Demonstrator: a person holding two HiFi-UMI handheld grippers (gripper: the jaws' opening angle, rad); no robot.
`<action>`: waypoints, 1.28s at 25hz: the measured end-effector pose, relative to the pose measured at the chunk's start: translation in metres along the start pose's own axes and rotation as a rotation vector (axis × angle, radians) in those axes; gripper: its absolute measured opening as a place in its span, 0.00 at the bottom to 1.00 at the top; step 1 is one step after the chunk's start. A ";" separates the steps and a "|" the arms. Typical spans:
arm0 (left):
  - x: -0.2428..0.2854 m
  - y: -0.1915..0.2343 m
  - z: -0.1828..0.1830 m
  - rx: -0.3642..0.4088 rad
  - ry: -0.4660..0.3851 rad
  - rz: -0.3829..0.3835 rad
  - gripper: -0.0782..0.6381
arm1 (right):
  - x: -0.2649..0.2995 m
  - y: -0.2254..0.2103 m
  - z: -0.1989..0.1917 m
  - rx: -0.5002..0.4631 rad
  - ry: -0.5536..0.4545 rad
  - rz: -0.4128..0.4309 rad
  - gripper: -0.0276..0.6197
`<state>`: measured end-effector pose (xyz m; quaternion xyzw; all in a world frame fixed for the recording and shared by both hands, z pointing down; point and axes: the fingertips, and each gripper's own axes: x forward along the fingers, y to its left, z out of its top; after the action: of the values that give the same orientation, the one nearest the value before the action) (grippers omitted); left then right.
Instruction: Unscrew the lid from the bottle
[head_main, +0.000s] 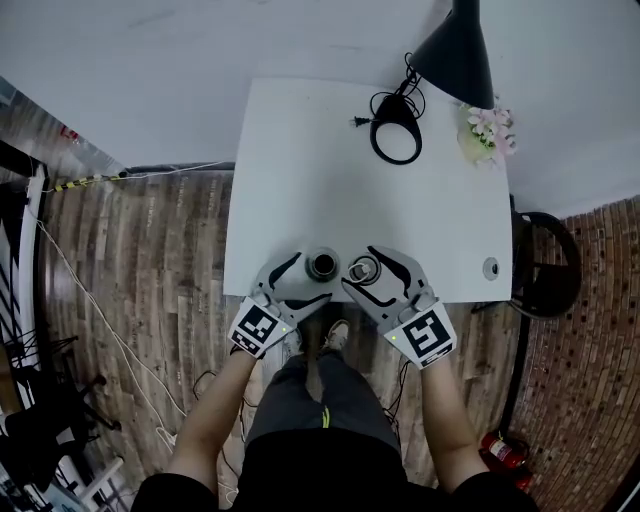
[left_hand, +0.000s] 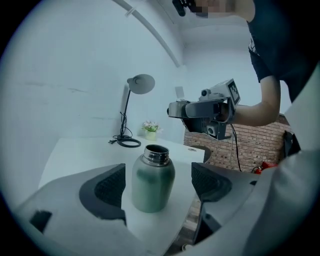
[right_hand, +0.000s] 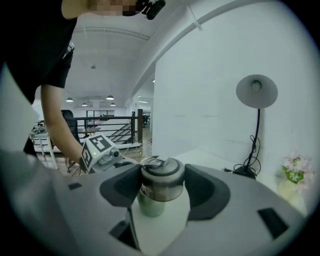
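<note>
Lid (right_hand: 161, 176) off, clamped in my right fingers (right_hand: 120, 187); left fingers (left_hand: 107, 187) apart around bottle (left_hand: 152, 182). Risk: bottle unheld at 6 o'clock edge of desk (head_main: 300, 180); a knock topples it.

a: where is the bottle (head_main: 322, 265) placed?
b: it is set upright on the table (head_main: 300, 160), near the front edge, between the jaws of the left claw (left_hand: 157, 182), with a gap left on each side.
a: and the lid (head_main: 364, 270)?
b: it is clamped in the right claw (right_hand: 161, 186), just right of the bottle and off its neck.
a: what is found behind?
b: a lamp (head_main: 455, 50) at the far right corner, with a flower pot (head_main: 487, 130) just right of its base.
</note>
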<state>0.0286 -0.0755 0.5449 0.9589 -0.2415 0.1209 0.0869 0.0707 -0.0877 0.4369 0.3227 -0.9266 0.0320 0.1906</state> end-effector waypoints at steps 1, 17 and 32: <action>-0.004 0.001 0.001 0.000 0.003 0.011 0.66 | -0.004 0.001 0.002 0.001 -0.002 -0.009 0.46; -0.072 0.011 0.058 -0.071 -0.033 0.214 0.63 | -0.056 -0.017 0.044 0.061 -0.097 -0.138 0.46; -0.158 0.020 0.142 -0.003 -0.226 0.485 0.14 | -0.151 -0.062 0.051 0.223 -0.192 -0.355 0.46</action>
<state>-0.0890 -0.0553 0.3679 0.8803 -0.4727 0.0298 0.0293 0.2003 -0.0579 0.3295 0.5011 -0.8600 0.0691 0.0673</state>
